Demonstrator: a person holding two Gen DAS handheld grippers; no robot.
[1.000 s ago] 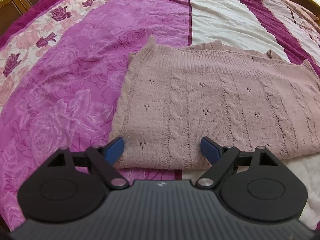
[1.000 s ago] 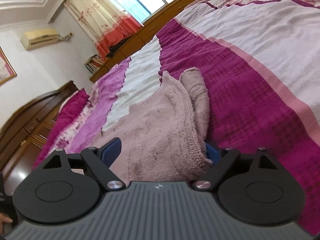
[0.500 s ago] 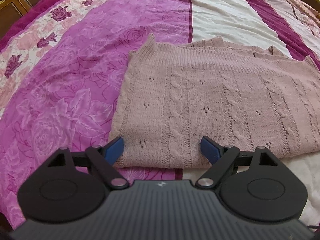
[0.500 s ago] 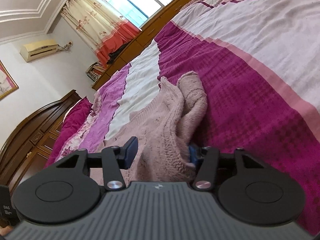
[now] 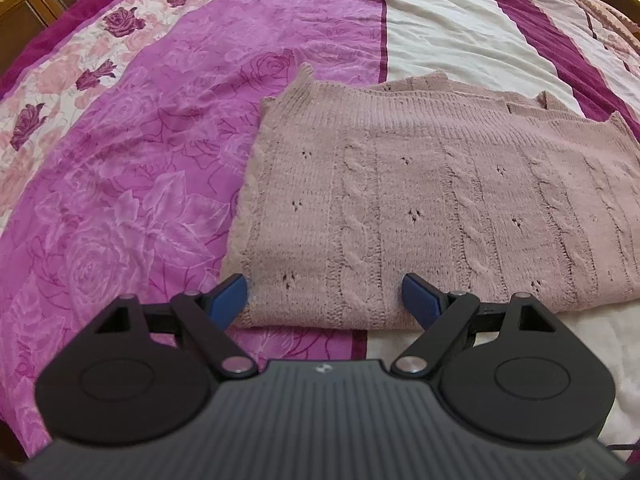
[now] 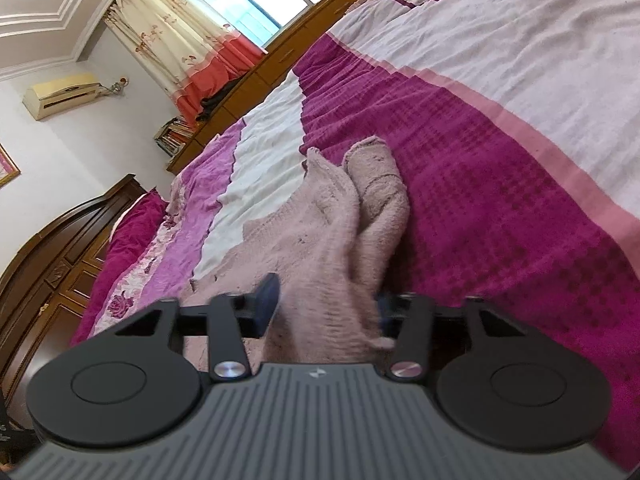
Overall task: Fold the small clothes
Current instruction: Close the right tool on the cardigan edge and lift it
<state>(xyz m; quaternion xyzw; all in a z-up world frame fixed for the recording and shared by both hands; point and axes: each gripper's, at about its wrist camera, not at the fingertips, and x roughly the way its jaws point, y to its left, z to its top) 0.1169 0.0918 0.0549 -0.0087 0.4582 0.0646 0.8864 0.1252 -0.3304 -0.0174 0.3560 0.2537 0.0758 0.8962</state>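
A dusty-pink cable-knit sweater (image 5: 420, 200) lies folded flat on the bed. My left gripper (image 5: 324, 298) is open, its blue pads either side of the sweater's near folded edge, low over it. In the right wrist view the sweater's end (image 6: 332, 240) bunches up between the pads of my right gripper (image 6: 324, 306), whose jaws have narrowed onto the fabric and pinch it. A rolled sleeve (image 6: 380, 184) lies beside the gripped edge.
The bedspread (image 5: 140, 160) is magenta floral with white and dark purple stripes (image 6: 500, 160). A wooden headboard and cabinets (image 6: 48, 264) stand at the left. A window with curtains (image 6: 192, 36) and a wall air conditioner (image 6: 60, 94) lie beyond the bed.
My right gripper's jaws closed step by step from wide open onto the sweater's end. My left gripper stayed open and crept slightly forward over the near edge.
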